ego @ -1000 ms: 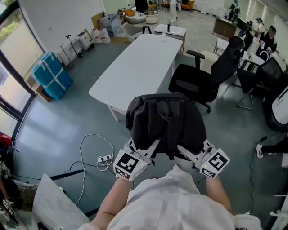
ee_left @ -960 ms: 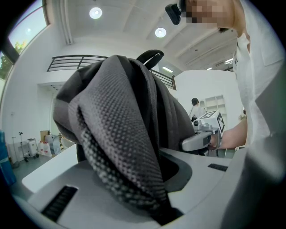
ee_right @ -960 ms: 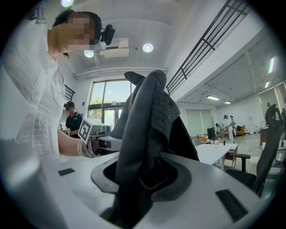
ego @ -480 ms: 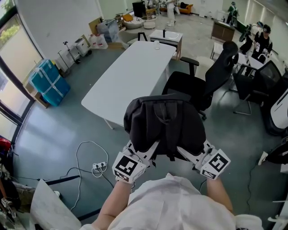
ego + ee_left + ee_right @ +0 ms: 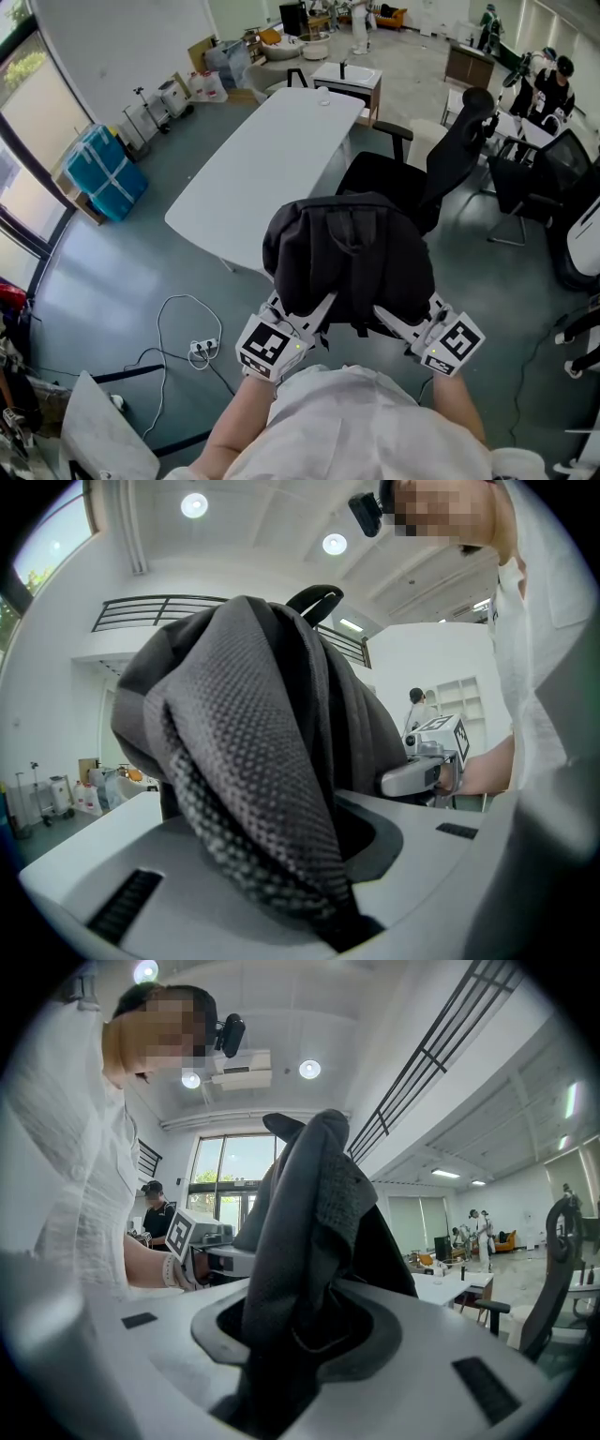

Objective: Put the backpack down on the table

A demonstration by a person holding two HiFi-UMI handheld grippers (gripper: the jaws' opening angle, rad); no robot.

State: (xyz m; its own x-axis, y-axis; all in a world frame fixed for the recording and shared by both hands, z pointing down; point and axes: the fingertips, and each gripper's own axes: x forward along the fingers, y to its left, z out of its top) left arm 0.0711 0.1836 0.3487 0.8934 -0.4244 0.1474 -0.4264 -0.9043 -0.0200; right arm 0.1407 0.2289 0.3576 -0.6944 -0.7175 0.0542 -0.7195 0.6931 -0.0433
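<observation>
A black backpack (image 5: pixel 347 255) hangs in the air in front of me, held up between both grippers, short of the white table (image 5: pixel 262 159). My left gripper (image 5: pixel 314 314) is shut on the backpack's mesh shoulder strap (image 5: pixel 253 789), which fills the left gripper view. My right gripper (image 5: pixel 386 319) is shut on a fold of the backpack's dark fabric (image 5: pixel 300 1269). The backpack's front and bottom are hidden from the head view. The table's near corner lies just beyond and left of the bag.
A black office chair (image 5: pixel 422 183) stands right of the table, close behind the backpack. A power strip and cable (image 5: pixel 202 347) lie on the floor at left. Blue wrapped boxes (image 5: pixel 98 169) sit by the window. People and desks (image 5: pixel 539 84) are at far right.
Both grippers and the backpack have travelled forward toward the table, whose near corner and the chair now sit closer. The grips have not changed.
</observation>
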